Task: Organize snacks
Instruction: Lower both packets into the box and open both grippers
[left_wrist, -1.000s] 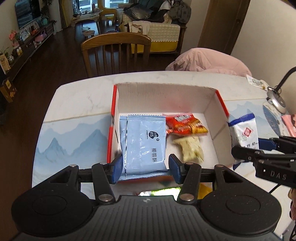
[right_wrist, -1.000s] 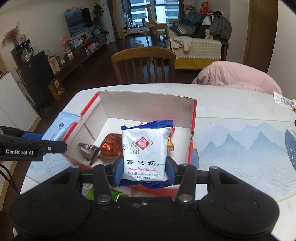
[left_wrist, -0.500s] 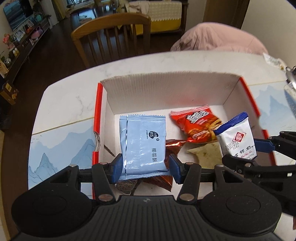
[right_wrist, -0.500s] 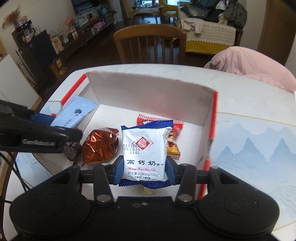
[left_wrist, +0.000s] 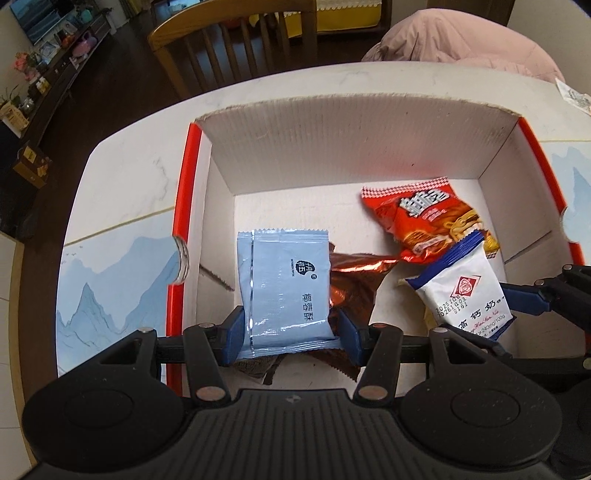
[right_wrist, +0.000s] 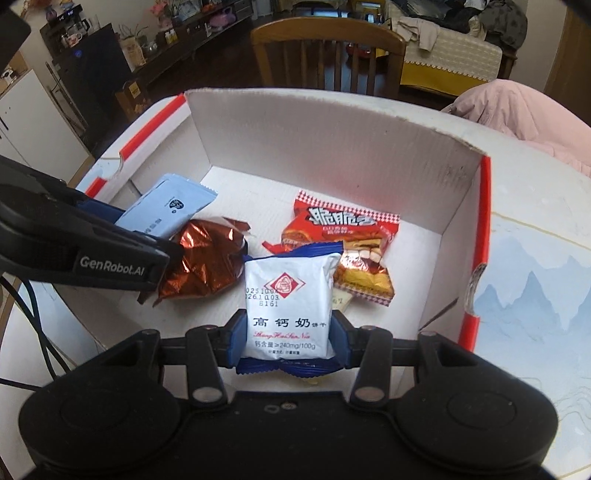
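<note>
Clamping a blue packet (left_wrist: 284, 288) in the left hand-held gripper (left_wrist: 290, 338), over the box's (left_wrist: 354, 136) near-left floor beside a copper wrapper (left_wrist: 354, 284). Pinching a white packet (right_wrist: 290, 306) in the right hand-held gripper (right_wrist: 288, 341), just in front of a red bag (right_wrist: 343, 236). Leaving bare floor along the far wall and right side.

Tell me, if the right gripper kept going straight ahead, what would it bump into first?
Probably the red snack bag lying on the box floor, just beyond the white packet that the right gripper holds. Depth is hard to judge, though.
</note>
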